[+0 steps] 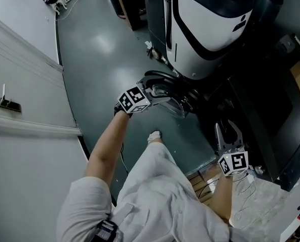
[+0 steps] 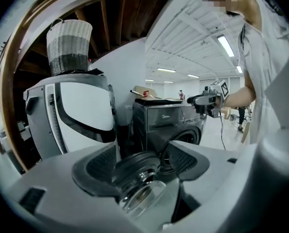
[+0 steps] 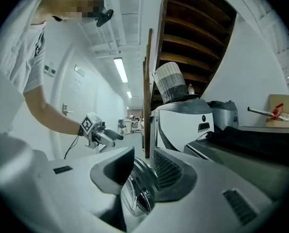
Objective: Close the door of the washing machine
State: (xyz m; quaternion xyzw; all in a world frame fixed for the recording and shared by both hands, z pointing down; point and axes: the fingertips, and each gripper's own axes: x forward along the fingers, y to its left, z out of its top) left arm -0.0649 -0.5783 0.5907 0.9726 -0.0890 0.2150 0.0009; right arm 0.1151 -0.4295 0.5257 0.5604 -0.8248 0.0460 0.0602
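The dark washing machine (image 1: 263, 110) stands at the right, and its round door (image 1: 167, 99) with a clear glass bowl hangs open over the floor. My left gripper (image 1: 157, 94) is right at the door's rim with its jaws apart. In the left gripper view the door (image 2: 140, 186) shows in the gap just beyond the open left gripper (image 2: 139, 164), and no pad presses on it. My right gripper (image 1: 228, 131) is open in front of the machine, apart from the door. From the right gripper (image 3: 139, 171) the door (image 3: 137, 195) appears edge-on beyond the jaws.
A white appliance (image 1: 210, 24) with a black stripe stands beside the washer, a woven basket (image 2: 69, 47) on top. A white room door with a handle (image 1: 4, 102) is at the left. My shoe (image 1: 154, 135) is on the green floor. Cables (image 1: 210, 185) lie by the washer.
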